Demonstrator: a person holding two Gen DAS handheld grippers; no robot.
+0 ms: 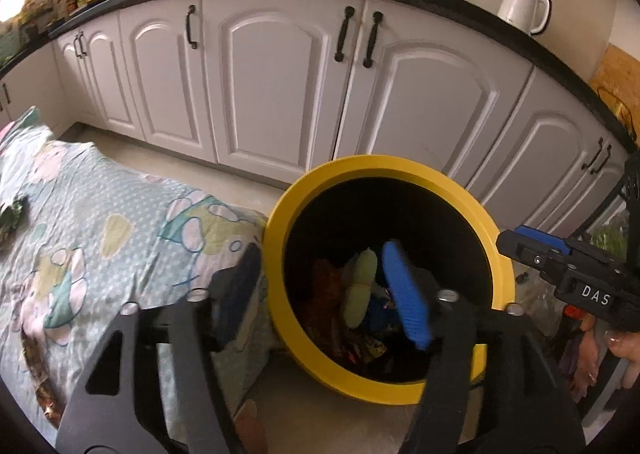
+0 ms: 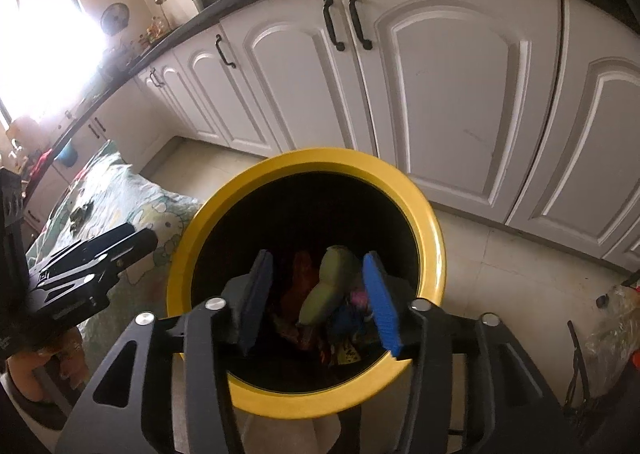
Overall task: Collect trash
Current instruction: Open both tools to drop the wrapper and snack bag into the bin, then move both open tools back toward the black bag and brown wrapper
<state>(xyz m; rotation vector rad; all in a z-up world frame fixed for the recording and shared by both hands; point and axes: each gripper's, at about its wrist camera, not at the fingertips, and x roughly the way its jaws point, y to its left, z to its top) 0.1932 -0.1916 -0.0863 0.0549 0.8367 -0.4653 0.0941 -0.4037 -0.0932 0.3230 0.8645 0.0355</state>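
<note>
1. left gripper (image 1: 320, 286) over the yellow bin (image 1: 280, 214), jaws spread wide, nothing between the pads (one finger hangs outside the rim, over the patterned cloth (image 1: 100, 214)).
2. right gripper (image 2: 318, 302) above the same bin opening, jaws partly apart, empty.
3. trash (image 2: 328, 290) lies in the bin bottom: a greenish piece and red and blue wrappers.
4. a dark scrap (image 1: 12, 214) sits on the cloth, well apart from the bin.
5. white cabinets (image 1: 280, 74) behind.
</note>
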